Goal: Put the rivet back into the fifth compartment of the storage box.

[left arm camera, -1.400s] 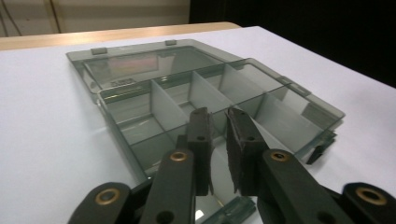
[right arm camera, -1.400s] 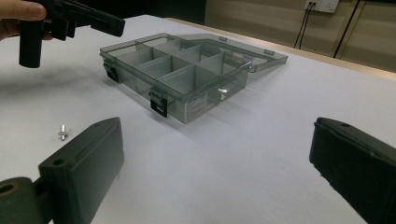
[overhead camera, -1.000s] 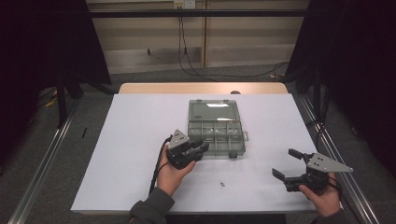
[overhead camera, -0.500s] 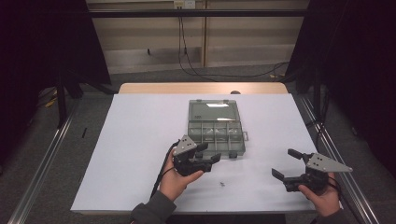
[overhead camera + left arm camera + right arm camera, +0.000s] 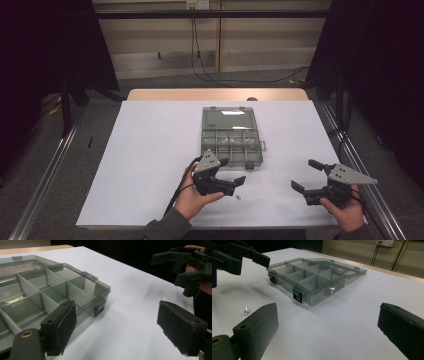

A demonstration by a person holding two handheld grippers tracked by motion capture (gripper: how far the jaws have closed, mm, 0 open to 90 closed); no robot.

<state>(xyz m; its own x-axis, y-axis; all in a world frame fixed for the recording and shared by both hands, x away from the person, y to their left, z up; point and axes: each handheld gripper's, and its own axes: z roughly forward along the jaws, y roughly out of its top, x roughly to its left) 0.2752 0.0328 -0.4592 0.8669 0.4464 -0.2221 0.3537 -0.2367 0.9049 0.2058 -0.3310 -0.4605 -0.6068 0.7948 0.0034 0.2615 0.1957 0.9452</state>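
A clear grey compartment box (image 5: 231,137) lies mid-table with its lid folded back flat behind it. My left gripper (image 5: 232,171) hovers just in front of the box's near edge, open and empty, jaws pointing right. In the left gripper view the box's front corner (image 5: 100,293) sits beside the left jaw. My right gripper (image 5: 303,175) is open and empty near the front right of the table, aimed left at the box (image 5: 312,277). A small silver screw (image 5: 238,196) lies on the white sheet below the left gripper, also seen as the screw (image 5: 246,310) in the right gripper view.
The white sheet (image 5: 150,150) covers the table, with bare wood along the far edge (image 5: 215,94). Metal rails run along both sides on the floor. A tiny shiny piece (image 5: 332,288) rests in one compartment nearest my right gripper.
My left gripper has drawn back from the box's front edge toward the person and swung its jaws to the right. The right gripper has stayed put.
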